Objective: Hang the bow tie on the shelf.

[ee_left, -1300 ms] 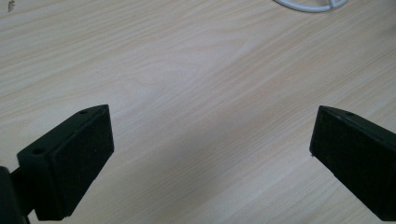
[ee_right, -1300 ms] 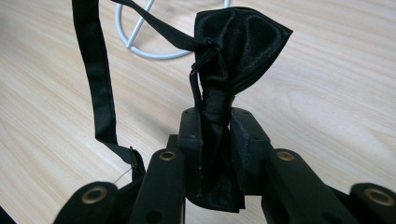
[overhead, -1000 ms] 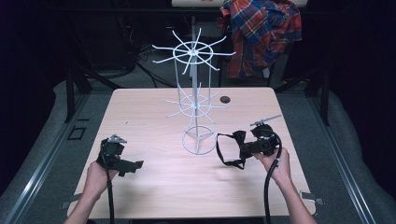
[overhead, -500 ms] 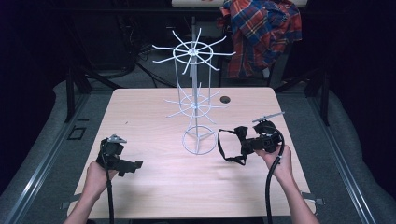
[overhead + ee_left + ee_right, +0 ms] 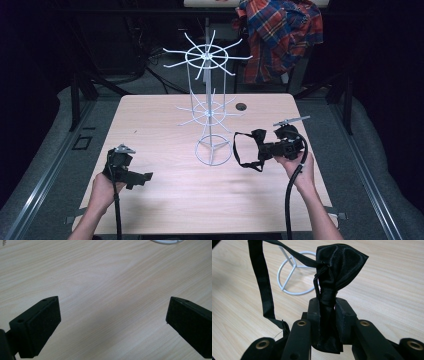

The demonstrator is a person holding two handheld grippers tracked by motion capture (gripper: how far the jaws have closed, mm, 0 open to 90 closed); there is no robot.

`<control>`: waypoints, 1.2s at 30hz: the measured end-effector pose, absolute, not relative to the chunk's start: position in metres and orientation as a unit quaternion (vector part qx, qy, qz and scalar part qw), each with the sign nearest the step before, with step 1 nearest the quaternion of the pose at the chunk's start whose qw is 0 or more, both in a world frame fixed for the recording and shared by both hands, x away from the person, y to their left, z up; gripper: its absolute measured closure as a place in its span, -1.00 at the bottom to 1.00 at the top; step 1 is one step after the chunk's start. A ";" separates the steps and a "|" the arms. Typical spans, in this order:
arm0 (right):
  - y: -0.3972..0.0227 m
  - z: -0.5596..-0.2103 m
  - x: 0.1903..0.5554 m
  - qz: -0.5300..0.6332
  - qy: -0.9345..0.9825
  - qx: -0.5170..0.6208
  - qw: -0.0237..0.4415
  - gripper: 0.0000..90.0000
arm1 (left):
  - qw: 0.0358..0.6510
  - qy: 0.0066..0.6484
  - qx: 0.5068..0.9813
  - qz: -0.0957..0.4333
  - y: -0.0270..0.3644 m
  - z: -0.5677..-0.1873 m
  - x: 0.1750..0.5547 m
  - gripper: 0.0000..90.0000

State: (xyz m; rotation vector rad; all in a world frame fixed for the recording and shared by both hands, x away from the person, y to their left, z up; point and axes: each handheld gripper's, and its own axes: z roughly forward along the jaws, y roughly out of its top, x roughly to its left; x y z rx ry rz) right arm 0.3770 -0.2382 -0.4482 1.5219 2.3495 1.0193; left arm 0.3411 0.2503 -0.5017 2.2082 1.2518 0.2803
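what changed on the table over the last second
The right gripper, shut on the black bow tie, shifted slightly right, away from the wire rack, the strap swinging with it. The left gripper stayed open and in place; the rack did not move.

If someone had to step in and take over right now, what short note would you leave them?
Right gripper: fingers shut on the black satin bow tie, held above the table; its black strap hangs in a loop toward the white wire rack's ring base.
Left gripper: open and holding nothing, over the light wooden table.
White wire display rack: upright mid-table, no item on its prongs.
Done: bow tie picked up.
Left: probably hang the strap over a prong.
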 end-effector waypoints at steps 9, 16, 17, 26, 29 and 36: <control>-0.241 -0.437 0.380 0.362 0.775 0.510 0.091 0.67 | 0.289 0.468 0.829 0.104 0.252 -0.502 0.341 -1.00; -0.238 -0.431 0.385 0.378 0.768 0.505 0.106 0.67 | 0.288 0.467 0.830 0.101 0.251 -0.503 0.341 -1.00; -0.238 -0.430 0.385 0.381 0.767 0.505 0.106 0.67 | 0.288 0.467 0.830 0.101 0.251 -0.503 0.341 -1.00; -0.240 -0.421 0.388 0.402 0.754 0.505 0.121 0.67 | 0.290 0.469 0.828 0.103 0.252 -0.503 0.341 -1.00; -0.242 -0.417 0.390 0.414 0.745 0.509 0.120 0.67 | 0.289 0.467 0.829 0.103 0.252 -0.503 0.341 -1.00; -0.244 -0.417 0.395 0.412 0.739 0.516 0.135 0.67 | 0.289 0.469 0.828 0.104 0.253 -0.503 0.341 -1.00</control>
